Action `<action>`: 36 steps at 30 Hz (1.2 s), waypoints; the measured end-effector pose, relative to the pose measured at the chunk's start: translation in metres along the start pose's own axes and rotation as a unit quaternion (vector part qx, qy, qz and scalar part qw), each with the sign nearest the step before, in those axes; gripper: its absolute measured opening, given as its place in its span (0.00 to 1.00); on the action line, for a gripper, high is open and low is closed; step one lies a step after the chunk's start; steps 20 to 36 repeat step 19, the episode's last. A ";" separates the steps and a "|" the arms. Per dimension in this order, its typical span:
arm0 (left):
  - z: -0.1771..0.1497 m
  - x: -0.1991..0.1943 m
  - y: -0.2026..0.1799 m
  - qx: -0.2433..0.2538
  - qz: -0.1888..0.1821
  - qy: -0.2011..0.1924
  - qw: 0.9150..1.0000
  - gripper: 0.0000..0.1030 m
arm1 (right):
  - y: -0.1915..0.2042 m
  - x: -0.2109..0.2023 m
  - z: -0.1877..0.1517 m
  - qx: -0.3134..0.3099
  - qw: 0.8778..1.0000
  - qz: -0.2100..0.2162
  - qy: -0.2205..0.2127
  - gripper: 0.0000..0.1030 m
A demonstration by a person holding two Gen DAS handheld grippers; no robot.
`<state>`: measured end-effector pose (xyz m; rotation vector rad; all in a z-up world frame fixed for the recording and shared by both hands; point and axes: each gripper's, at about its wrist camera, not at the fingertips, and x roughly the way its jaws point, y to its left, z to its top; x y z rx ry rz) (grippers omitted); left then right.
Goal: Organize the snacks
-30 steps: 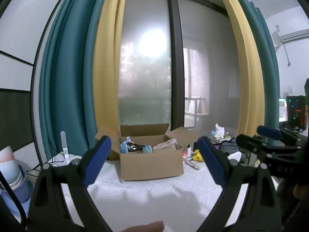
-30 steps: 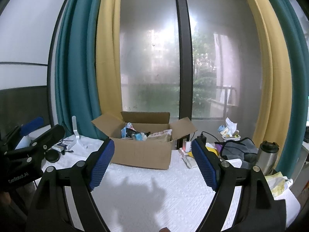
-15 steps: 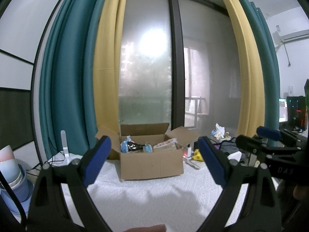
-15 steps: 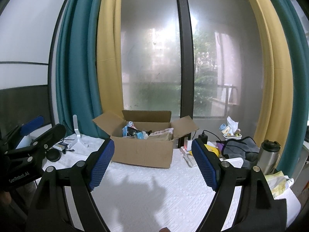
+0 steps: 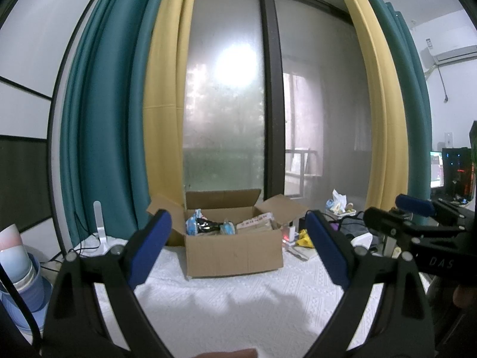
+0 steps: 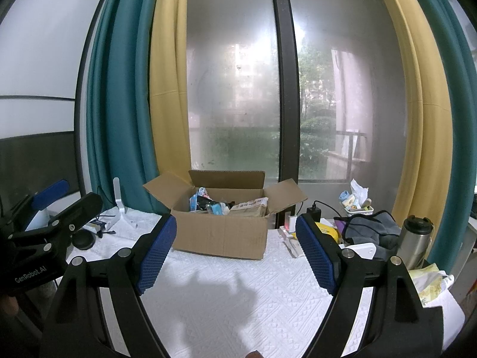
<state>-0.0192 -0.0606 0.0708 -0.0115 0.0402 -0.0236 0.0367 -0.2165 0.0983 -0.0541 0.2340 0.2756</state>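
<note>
A white patterned cloth covers the table [image 6: 238, 298] in front of the window. Toward its far side sits a cardboard box [image 5: 234, 250] with flaps spread open, snack packets [image 6: 208, 204] heaped inside. Both tongs hover above the near cloth, well short of the box: the left gripper [image 5: 238, 247] and right gripper [image 6: 235, 250] are spread wide, empty.

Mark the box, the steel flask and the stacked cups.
box [image 6: 220, 235], right wrist view, front wall
flask [image 6: 416, 243], right wrist view, steel body
cups [image 5: 16, 264], left wrist view, side of the top cup
</note>
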 end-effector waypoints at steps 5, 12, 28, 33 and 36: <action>0.000 0.000 0.001 0.000 0.001 0.001 1.000 0.90 | 0.003 0.000 0.001 -0.002 1.000 0.002 0.002 0.82; -0.003 -0.001 -0.002 -0.003 0.005 0.006 1.000 0.90 | 0.005 0.001 0.001 -0.001 1.000 0.003 0.004 0.82; -0.015 0.012 -0.002 0.002 -0.002 0.023 1.000 0.90 | 0.013 0.015 -0.004 -0.001 1.000 0.017 0.020 0.82; -0.015 0.012 -0.002 0.002 -0.002 0.023 1.000 0.90 | 0.013 0.015 -0.004 -0.001 1.000 0.017 0.020 0.82; -0.015 0.012 -0.002 0.002 -0.002 0.023 1.000 0.90 | 0.013 0.015 -0.004 -0.001 1.000 0.017 0.020 0.82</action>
